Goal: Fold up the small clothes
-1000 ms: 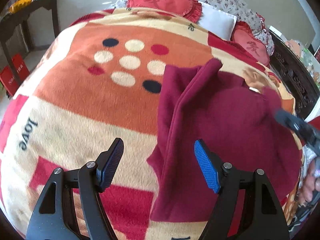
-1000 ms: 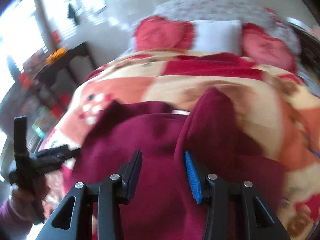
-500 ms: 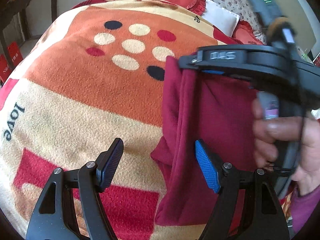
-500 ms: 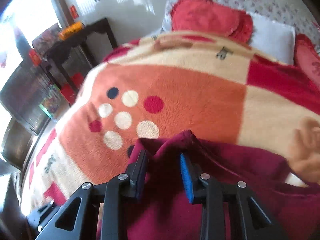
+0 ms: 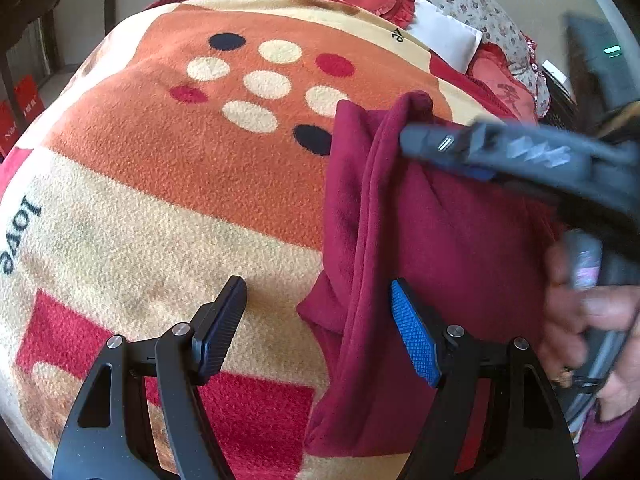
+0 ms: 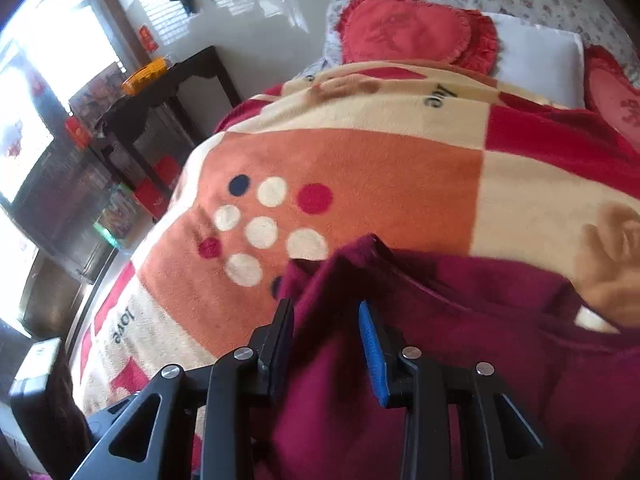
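A maroon fleece garment (image 5: 460, 240) lies on the patterned blanket (image 5: 180, 180), its left edge doubled into a long fold. My left gripper (image 5: 316, 320) stands open low over the garment's near left edge; the fold lies between its fingers, next to the blue pad (image 5: 414, 340), with nothing pressing on it. My right gripper (image 5: 440, 144), held by a hand (image 5: 588, 320), reaches in from the right and is shut on the raised far corner of the garment. In the right wrist view the maroon cloth (image 6: 480, 360) bunches up between the fingers of that gripper (image 6: 324, 308).
The blanket (image 6: 380, 184) covers a bed, with red heart cushions (image 6: 416, 36) and a white pillow (image 6: 536, 64) at its head. A dark wooden side table (image 6: 160, 92) stands off the bed's far left side. The left half of the blanket is bare.
My right gripper has swung leftwards across the garment, carrying a maroon fold with it, and its jaws have narrowed on the cloth. My left gripper has stayed in place, still open.
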`<control>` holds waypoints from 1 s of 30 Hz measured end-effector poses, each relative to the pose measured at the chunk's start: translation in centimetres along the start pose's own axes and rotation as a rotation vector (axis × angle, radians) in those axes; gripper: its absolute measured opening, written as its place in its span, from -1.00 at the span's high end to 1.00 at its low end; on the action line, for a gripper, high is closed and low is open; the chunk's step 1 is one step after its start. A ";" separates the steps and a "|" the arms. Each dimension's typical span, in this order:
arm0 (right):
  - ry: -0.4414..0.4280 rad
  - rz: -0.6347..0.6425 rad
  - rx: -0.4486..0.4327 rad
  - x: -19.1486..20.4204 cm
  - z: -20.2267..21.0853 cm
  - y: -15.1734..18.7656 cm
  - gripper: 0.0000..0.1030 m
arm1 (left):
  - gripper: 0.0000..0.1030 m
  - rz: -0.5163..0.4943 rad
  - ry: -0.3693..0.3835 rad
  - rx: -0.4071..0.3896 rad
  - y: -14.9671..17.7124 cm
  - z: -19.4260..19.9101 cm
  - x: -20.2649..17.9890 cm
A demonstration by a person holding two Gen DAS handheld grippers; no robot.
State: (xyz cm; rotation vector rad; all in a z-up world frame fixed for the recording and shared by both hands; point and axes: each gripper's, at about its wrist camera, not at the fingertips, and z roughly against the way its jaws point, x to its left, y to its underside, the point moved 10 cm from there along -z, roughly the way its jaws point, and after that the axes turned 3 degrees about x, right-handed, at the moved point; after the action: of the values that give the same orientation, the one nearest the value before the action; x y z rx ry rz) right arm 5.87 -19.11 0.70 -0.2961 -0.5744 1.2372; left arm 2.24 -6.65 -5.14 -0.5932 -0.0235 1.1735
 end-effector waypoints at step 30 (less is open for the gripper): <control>0.336 -0.363 -0.253 -21.3 22.1 16.5 -0.18 | -0.44 -0.018 -0.006 0.000 1.9 3.1 -2.5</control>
State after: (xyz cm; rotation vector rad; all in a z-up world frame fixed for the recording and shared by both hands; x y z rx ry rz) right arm -24.24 -36.12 5.08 -0.5736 -0.4669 0.7437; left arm -1.41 -7.01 -2.68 -0.5885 -0.0346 1.1578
